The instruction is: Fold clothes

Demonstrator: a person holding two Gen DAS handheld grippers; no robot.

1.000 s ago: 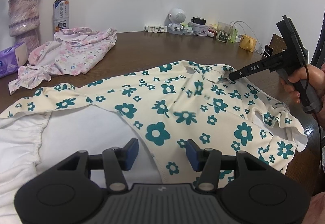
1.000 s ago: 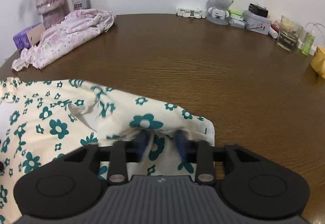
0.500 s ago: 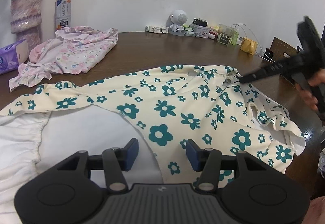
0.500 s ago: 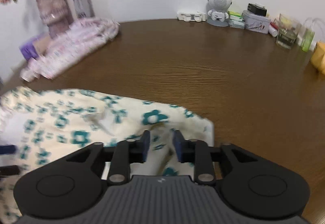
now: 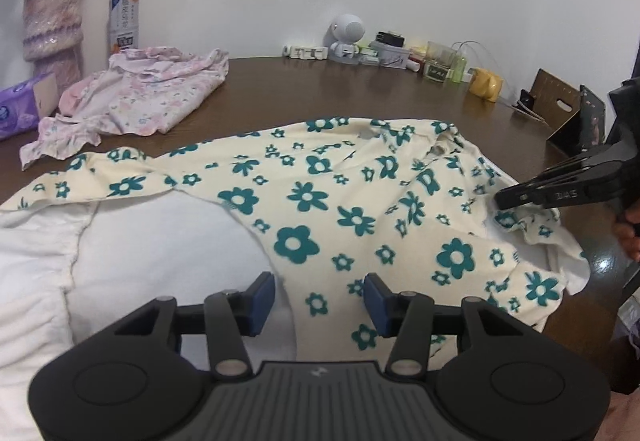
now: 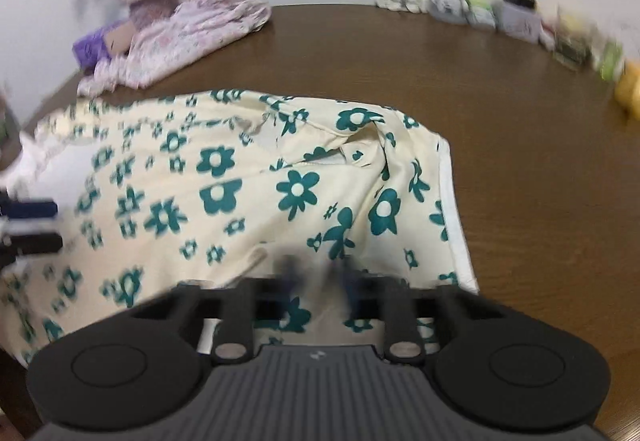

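A cream garment with teal flowers (image 5: 304, 197) (image 6: 224, 193) lies spread on the brown table (image 5: 360, 93), overlapping white fabric (image 5: 140, 261) at the near left. My left gripper (image 5: 320, 301) hovers over the garment's near edge. Its blue pads stand apart and are closing slowly, with cloth below them and nothing pinched. It also shows at the left edge of the right wrist view (image 6: 32, 227). My right gripper (image 5: 499, 201) (image 6: 318, 273) comes in from the right. Its jaws are closing onto a bunched fold by the garment's ruffled right edge. The right wrist view is blurred.
A pink floral garment (image 5: 152, 97) lies crumpled at the back left, beside a purple tissue pack (image 5: 20, 109), a vase (image 5: 52, 25) and a bottle (image 5: 125, 17). A white toy robot (image 5: 347, 37), jars and a yellow object (image 5: 486, 85) line the back. A cardboard stand (image 5: 560, 109) is at the right.
My right gripper let go of the garment's far edge, swung toward the near right and closed on the ruffled edge. The left gripper stayed in place.
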